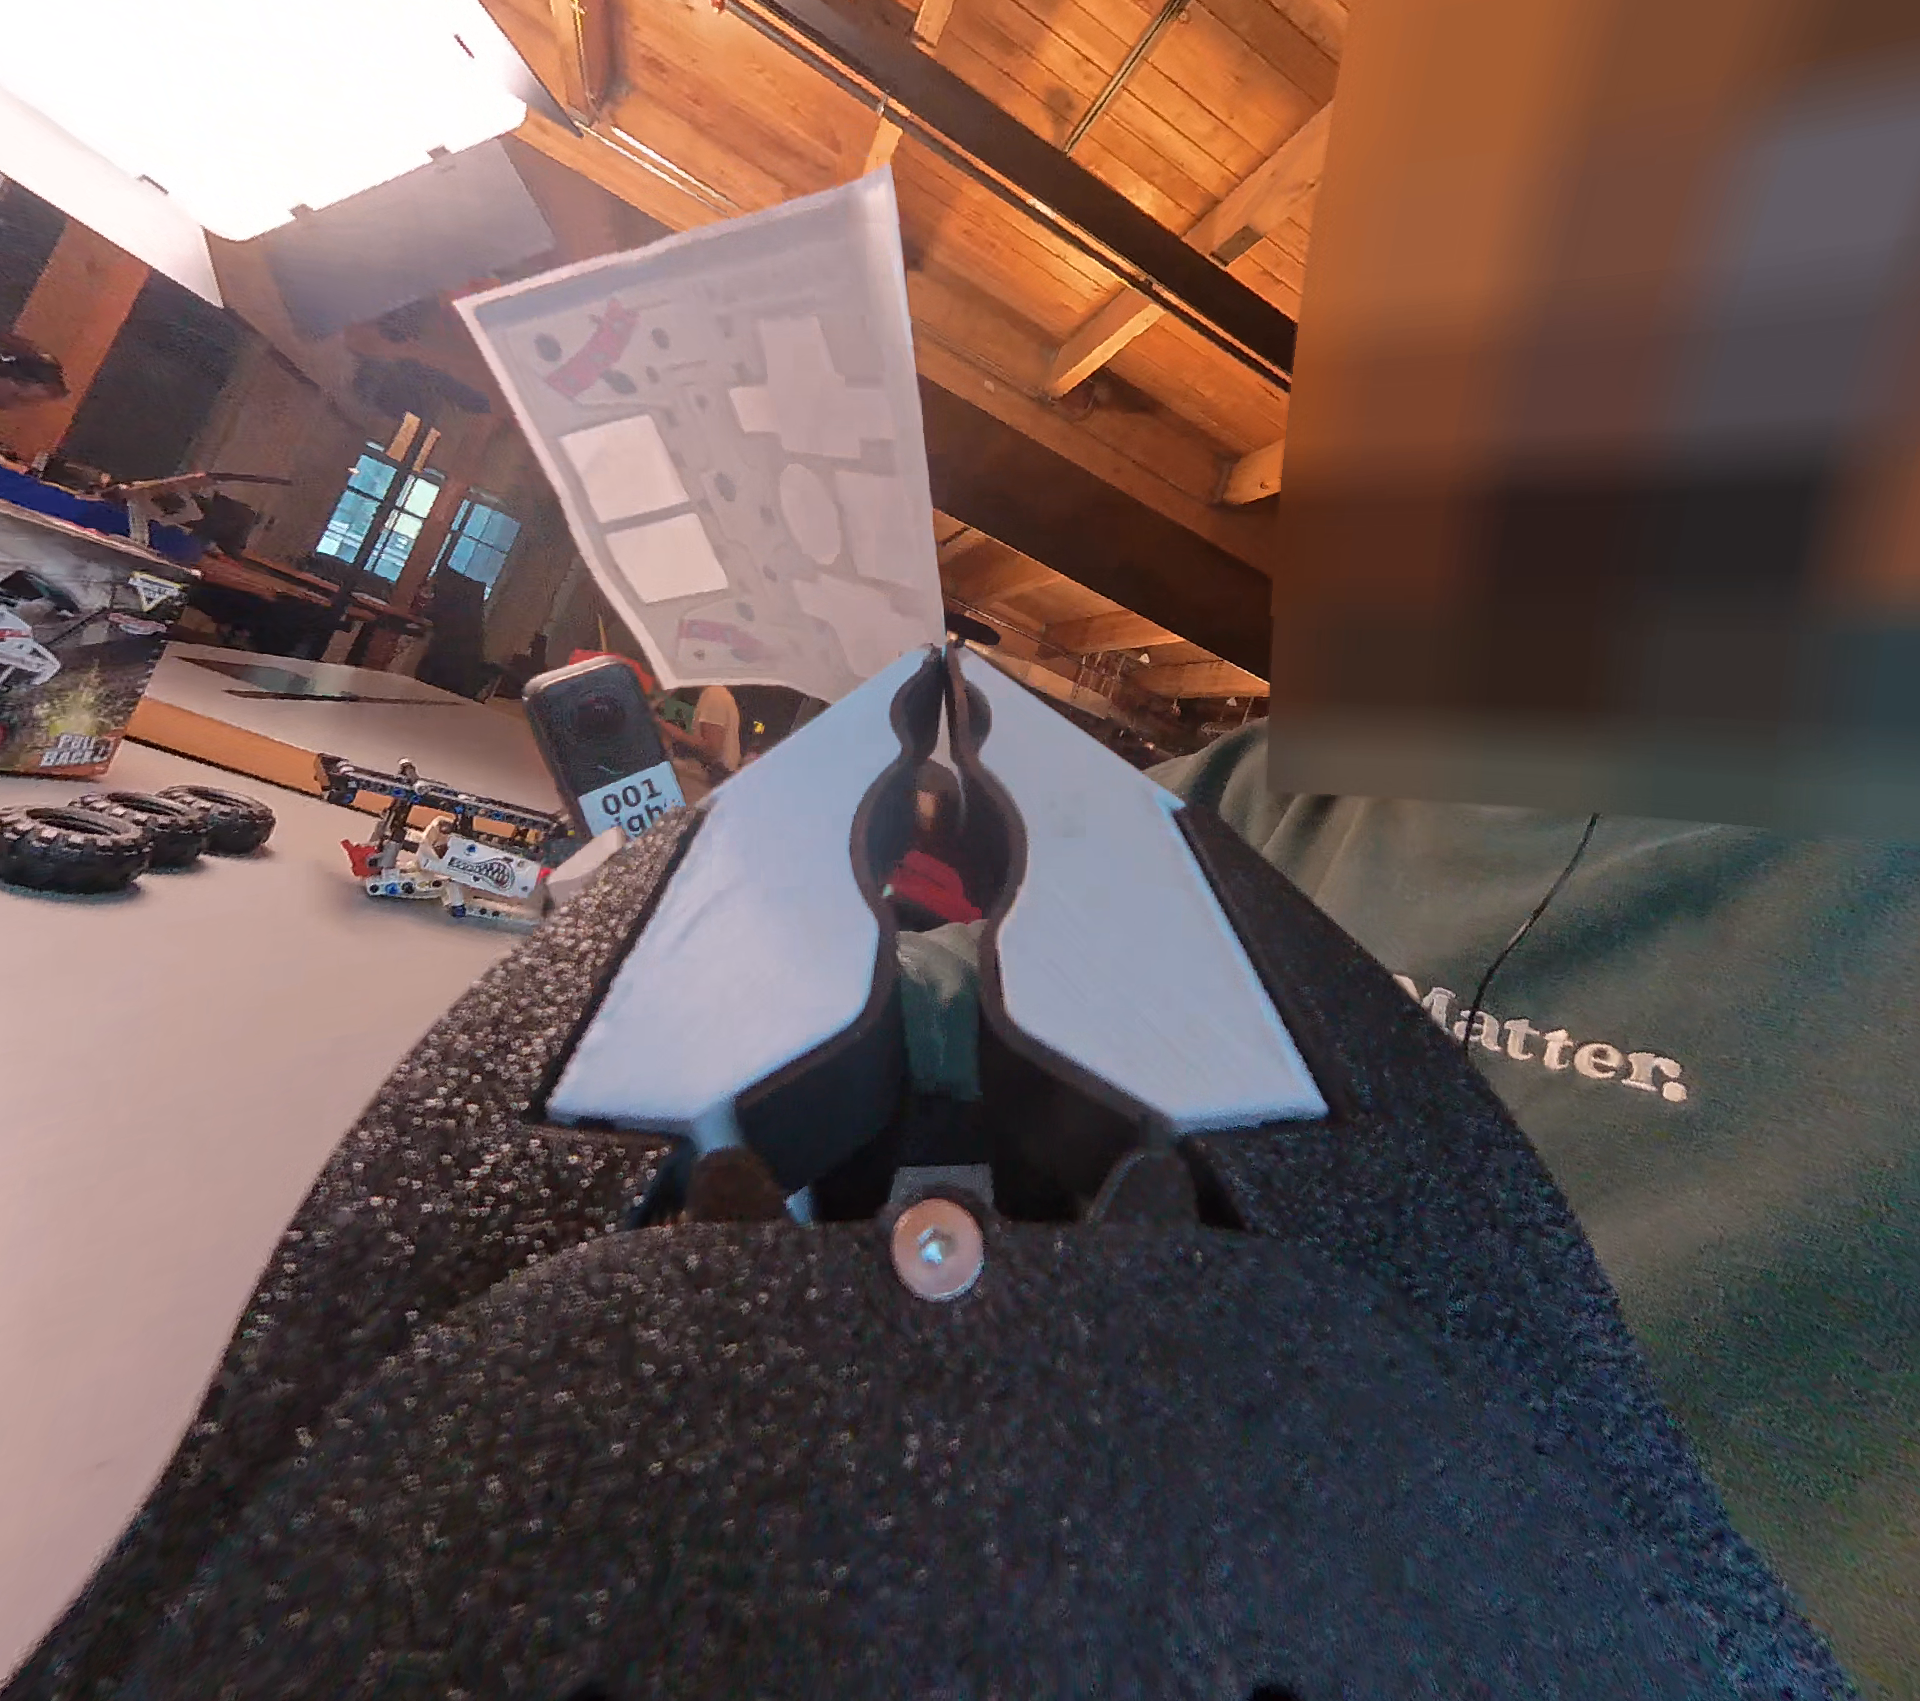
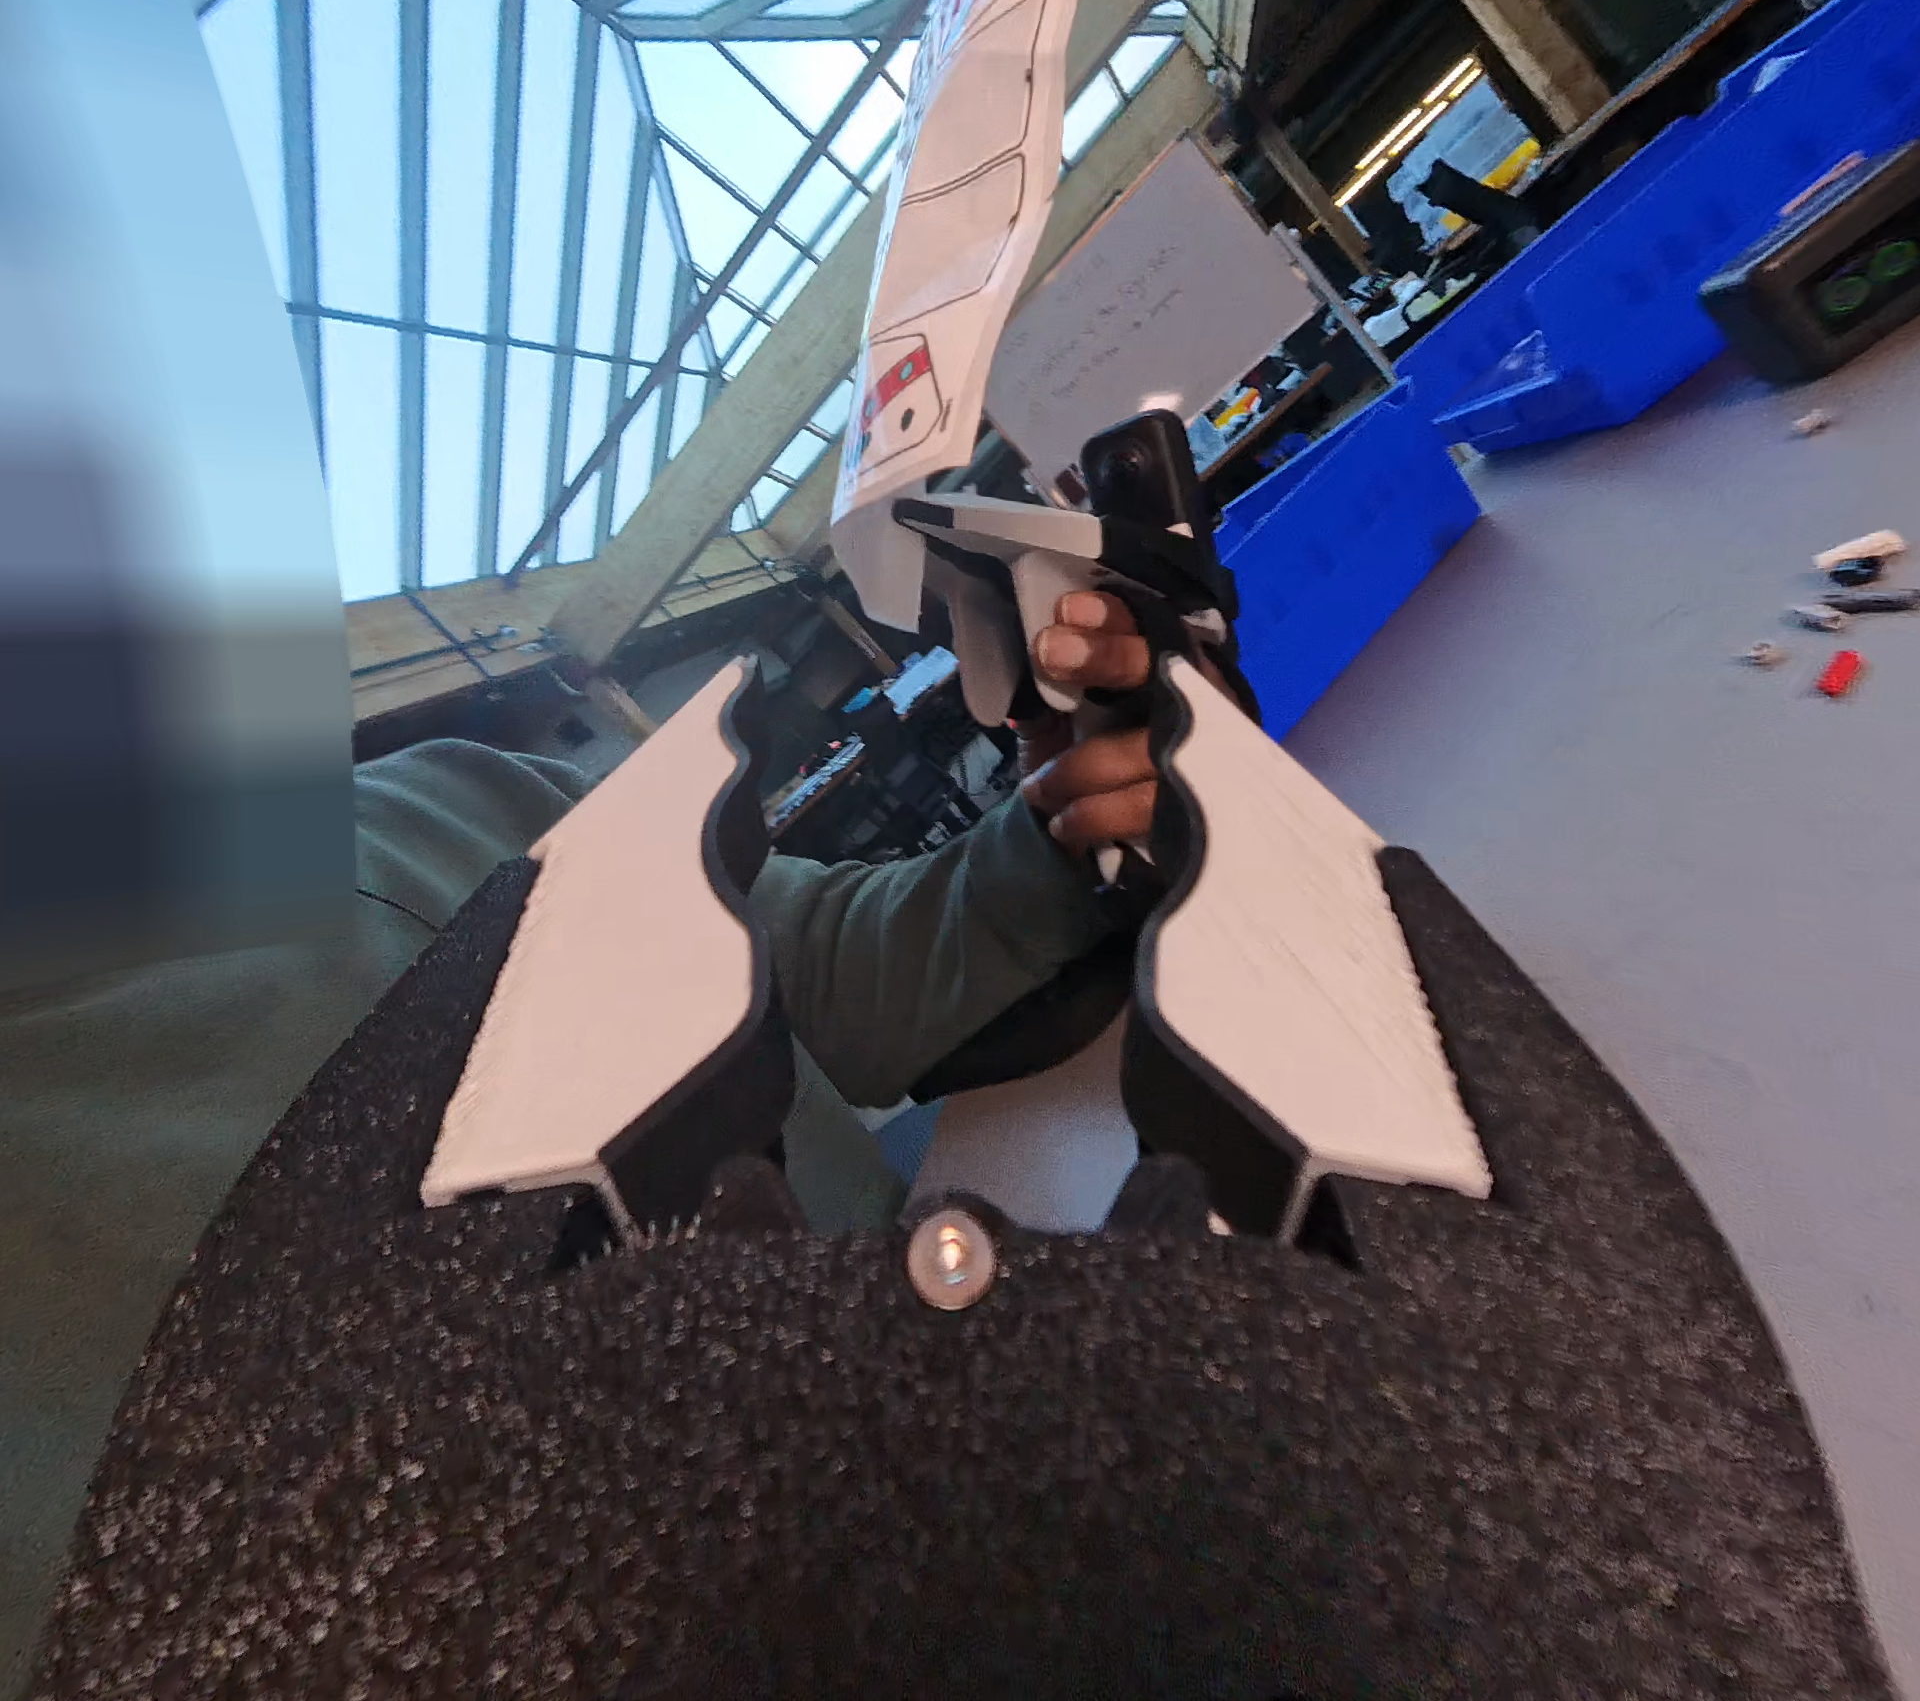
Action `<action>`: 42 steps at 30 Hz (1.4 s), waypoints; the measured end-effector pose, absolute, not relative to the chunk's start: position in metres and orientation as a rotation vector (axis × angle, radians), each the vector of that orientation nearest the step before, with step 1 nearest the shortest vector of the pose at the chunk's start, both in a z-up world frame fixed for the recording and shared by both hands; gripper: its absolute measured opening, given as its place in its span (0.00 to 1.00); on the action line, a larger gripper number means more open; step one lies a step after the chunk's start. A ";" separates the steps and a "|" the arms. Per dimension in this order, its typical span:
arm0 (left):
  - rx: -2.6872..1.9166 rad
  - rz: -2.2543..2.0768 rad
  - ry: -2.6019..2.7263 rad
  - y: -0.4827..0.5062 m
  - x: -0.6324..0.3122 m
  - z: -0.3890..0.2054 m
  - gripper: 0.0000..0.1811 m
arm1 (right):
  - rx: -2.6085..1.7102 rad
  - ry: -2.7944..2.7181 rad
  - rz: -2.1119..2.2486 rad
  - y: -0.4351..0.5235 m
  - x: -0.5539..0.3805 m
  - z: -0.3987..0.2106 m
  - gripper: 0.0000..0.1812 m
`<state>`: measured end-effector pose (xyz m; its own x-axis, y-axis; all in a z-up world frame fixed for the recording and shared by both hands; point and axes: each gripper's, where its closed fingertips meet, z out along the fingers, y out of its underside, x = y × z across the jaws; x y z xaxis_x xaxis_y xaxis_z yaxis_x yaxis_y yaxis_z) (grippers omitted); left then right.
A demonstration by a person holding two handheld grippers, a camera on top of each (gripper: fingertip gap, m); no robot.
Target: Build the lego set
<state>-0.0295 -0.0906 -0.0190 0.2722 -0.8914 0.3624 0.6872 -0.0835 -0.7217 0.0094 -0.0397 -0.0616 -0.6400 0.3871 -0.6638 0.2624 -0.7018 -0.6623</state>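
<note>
My left gripper (image 1: 943, 652) is shut on the lower edge of a white sticker sheet (image 1: 727, 446) and holds it up in the air, tilted toward the ceiling. The same sheet (image 2: 966, 197) shows in the right wrist view, pinched by the left gripper (image 2: 914, 513) held in a hand (image 2: 1091, 643). My right gripper (image 2: 961, 695) is open and empty, below and apart from the sheet. A partly built lego chassis (image 1: 457, 841) lies on the grey table (image 1: 156, 1028), with black tyres (image 1: 125, 825) to its left.
The lego box (image 1: 73, 664) stands at the left table edge. Blue bins (image 2: 1621, 280) line the far side of the table, with a dark box (image 2: 1818, 290) beside them. Small loose lego parts (image 2: 1839, 612) lie on the table (image 2: 1610, 820). The person's green sleeve (image 2: 914, 945) is close in front. Some 9 centimetres of space lies between my two pairs of fingers.
</note>
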 end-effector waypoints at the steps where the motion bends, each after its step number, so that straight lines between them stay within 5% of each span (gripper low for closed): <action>1: -1.018 -1.326 0.263 -0.087 -0.027 -0.023 0.00 | -1.265 -1.141 2.553 -0.043 0.010 -0.056 0.37; 5: -1.137 -1.279 0.222 -0.071 -0.023 -0.041 0.00 | -1.177 -0.932 2.450 -0.010 0.014 -0.034 0.00; 10: -1.423 -1.102 0.186 -0.042 -0.018 -0.080 0.00 | -1.176 -1.117 2.093 0.010 0.021 -0.041 0.00; 15: -1.504 -0.961 0.130 -0.034 -0.040 -0.081 0.27 | -1.263 -1.276 2.007 0.016 0.028 -0.045 0.00; 22: -1.643 -0.780 0.295 -0.028 -0.032 -0.088 0.42 | -1.364 -1.474 2.240 -0.012 0.040 -0.059 0.00; 33: -1.591 -1.241 0.472 -0.054 0.043 -0.093 0.02 | -1.508 -1.557 2.288 -0.033 0.033 -0.085 0.00; 42: -1.579 -1.209 0.388 -0.048 0.036 -0.093 0.00 | -1.449 -1.437 2.315 -0.020 0.029 -0.076 0.01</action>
